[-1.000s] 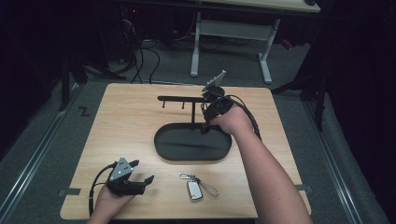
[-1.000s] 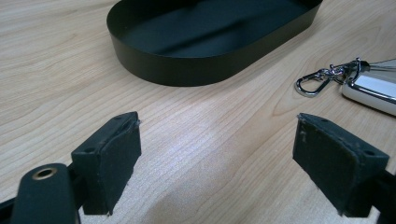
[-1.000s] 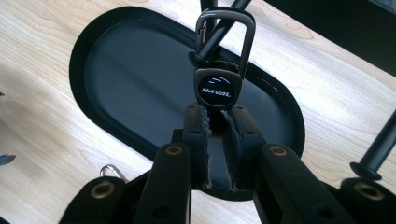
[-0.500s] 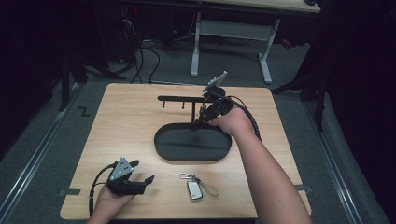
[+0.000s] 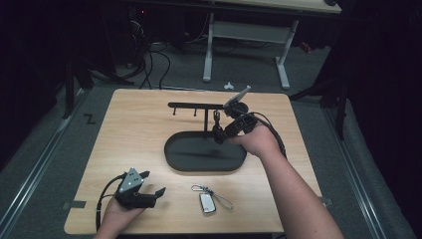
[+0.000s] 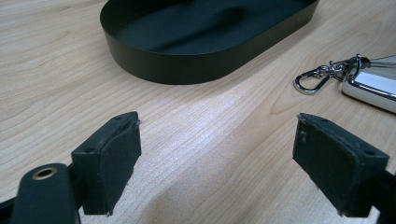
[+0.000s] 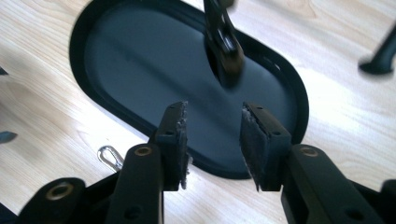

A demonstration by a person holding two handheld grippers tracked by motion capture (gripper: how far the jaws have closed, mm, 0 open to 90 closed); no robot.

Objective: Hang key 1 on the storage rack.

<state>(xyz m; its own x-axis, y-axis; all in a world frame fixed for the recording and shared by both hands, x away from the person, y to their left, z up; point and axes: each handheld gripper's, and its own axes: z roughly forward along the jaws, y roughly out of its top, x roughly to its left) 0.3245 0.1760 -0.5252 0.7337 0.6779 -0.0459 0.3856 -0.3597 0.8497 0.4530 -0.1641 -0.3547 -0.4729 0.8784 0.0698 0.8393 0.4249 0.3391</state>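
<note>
A black oval tray [image 5: 171,159] carries a post with a hook rail [image 5: 196,105]. From the rail hangs a black key fob [image 5: 217,130], blurred above the tray in the right gripper view [image 7: 225,51]. My right gripper [image 5: 228,130] sits just right of it; its jaws [image 7: 212,116] have just been opening and hold nothing. A white key fob [image 5: 206,202] with a silver carabiner [image 6: 310,80] lies on the table near the front. My left gripper [image 5: 153,185] rests at the front left, open wide [image 6: 217,140] and empty, pointing toward the tray [image 6: 187,65].
The wooden table [image 5: 134,134] has bare room left of the tray. Its front edge runs just below the left hand. Another hook of the rail [image 7: 380,58] hangs at the right of the right gripper view. Desk legs and cables stand on the floor beyond.
The right gripper's jaws have opened and let go of the black key fob, which now hangs from the rail. The right hand drew back slightly toward the near right. The left gripper stayed put.
</note>
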